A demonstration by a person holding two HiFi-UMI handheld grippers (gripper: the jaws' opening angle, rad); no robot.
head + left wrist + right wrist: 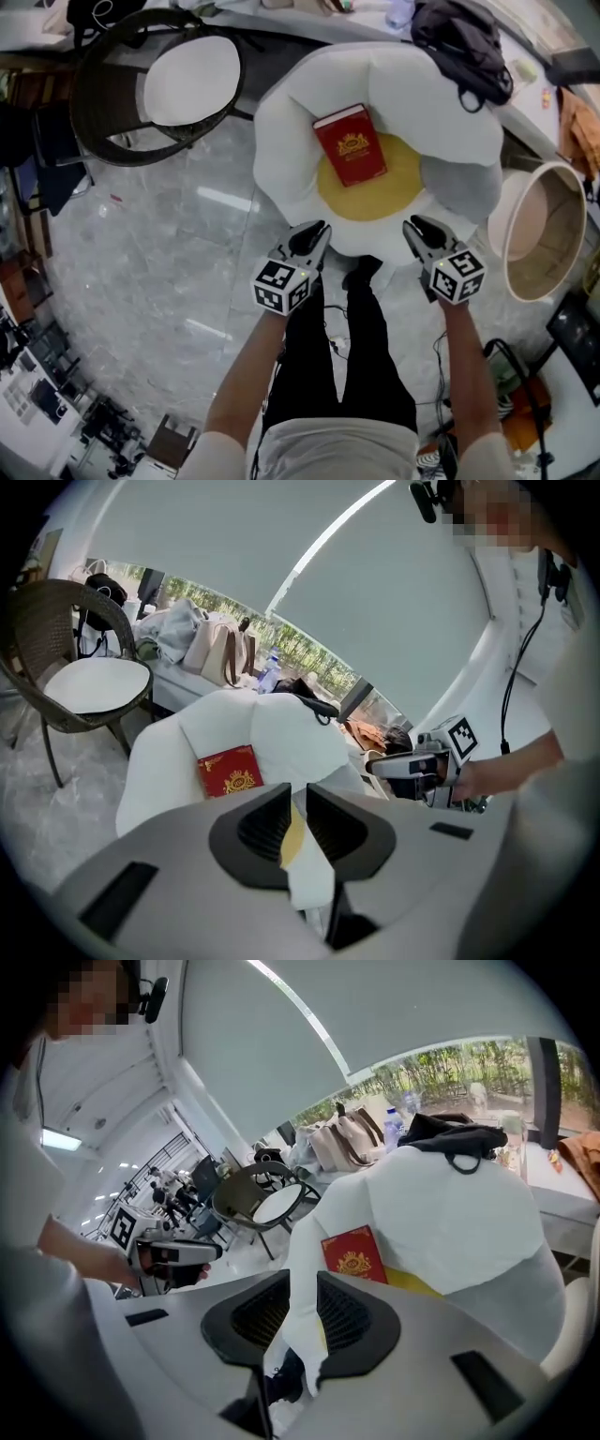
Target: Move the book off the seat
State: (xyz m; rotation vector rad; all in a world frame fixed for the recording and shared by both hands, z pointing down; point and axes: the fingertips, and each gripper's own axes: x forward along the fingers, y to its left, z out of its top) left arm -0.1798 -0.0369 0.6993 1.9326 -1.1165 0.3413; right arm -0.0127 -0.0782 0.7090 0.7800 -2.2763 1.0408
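A red book (350, 143) with a gold emblem leans against the back of a white, egg-shaped seat (281, 141), its lower edge on the yellow cushion (375, 192). The book also shows in the left gripper view (228, 771) and the right gripper view (354, 1253). My left gripper (314, 234) and right gripper (417, 230) hover side by side at the seat's near edge, both short of the book. Each has its jaws a narrow gap apart, with nothing between them (298, 803) (303, 1297).
A dark wicker chair (159, 84) with a white cushion stands to the left on the marble floor. A black bag (464, 47) lies on the seat's back at the upper right. A round pink tub (539, 230) sits to the right. My legs (347, 347) stand before the seat.
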